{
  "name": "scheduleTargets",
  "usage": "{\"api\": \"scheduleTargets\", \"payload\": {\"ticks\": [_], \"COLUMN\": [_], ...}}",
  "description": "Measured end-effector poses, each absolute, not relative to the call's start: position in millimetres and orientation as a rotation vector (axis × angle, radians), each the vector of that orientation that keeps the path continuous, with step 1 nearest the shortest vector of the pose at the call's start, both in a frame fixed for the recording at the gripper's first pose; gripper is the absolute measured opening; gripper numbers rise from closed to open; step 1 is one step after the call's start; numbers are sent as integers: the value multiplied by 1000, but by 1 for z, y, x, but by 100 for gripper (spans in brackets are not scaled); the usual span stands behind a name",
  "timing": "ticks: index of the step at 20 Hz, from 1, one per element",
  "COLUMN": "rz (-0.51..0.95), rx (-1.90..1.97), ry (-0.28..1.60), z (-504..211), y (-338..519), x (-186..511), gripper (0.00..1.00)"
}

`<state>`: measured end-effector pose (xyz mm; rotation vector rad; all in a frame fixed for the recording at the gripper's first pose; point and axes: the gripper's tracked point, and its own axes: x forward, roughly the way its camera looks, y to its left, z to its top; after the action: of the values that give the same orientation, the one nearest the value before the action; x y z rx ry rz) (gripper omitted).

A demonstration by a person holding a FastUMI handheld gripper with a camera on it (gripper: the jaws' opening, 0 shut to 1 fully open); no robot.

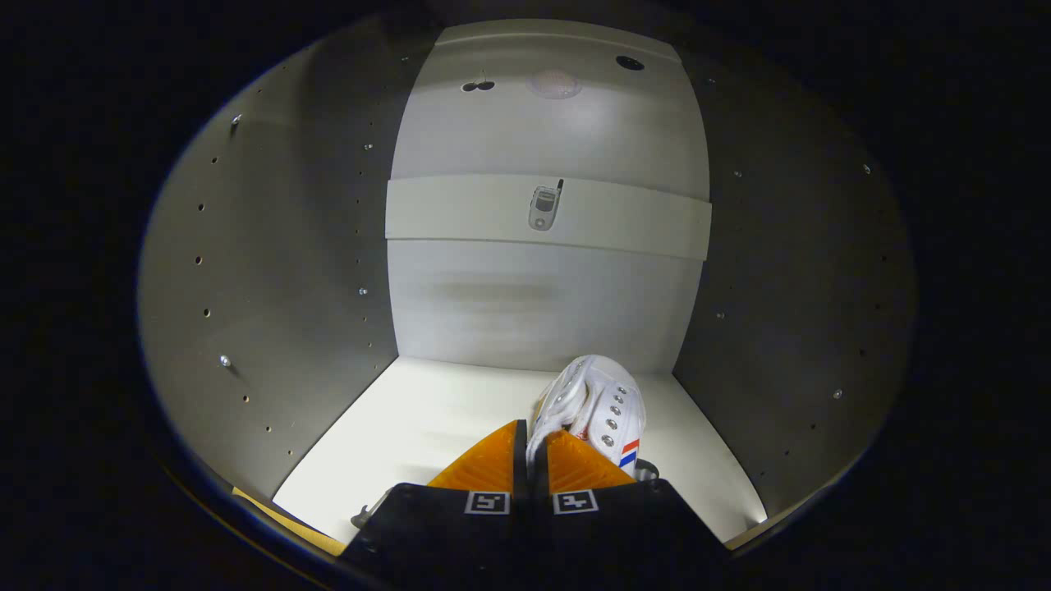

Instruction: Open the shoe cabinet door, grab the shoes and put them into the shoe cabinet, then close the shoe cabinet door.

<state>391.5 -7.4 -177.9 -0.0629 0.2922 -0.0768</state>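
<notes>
From the gripper view, I have the gripper [531,447] inside the pale shoe cabinet [271,271], its fingers nearly together and pinching a thin edge of the white lace-up canvas shoe with red and blue stripes [595,402]. The shoe lies just ahead of the fingers — long axis running toward the back wall — over the cabinet's white floor panel [427,427], so letting go looks like my next move.

A small flip phone [545,206] w/ antenna is seen lying on the pale crosspiece [460,210] at the back.
</notes>
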Motion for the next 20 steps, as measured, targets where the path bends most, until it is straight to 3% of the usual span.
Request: {"api": "scheduleTargets", "payload": {"ticks": [3,7,8,9,12,15,16,17,20], "rz": [-103,-114,-114,-113,-111,-126,-126,-129,-125], "rx": [-48,-51,-64,-72,-71,-42,-33,-32,-30], "ry": [322,355,356,359,340,318,309,293,242], "z": [-183,-188,-186,-186,-177,-165,-160,-152,-125], "y": [-10,-8,-7,-5,0,0,0,0,3], "x": [390,383,380,379,369,356,350,345,319], "gripper": [5,16,29,33,57,67,83,91,96]}}
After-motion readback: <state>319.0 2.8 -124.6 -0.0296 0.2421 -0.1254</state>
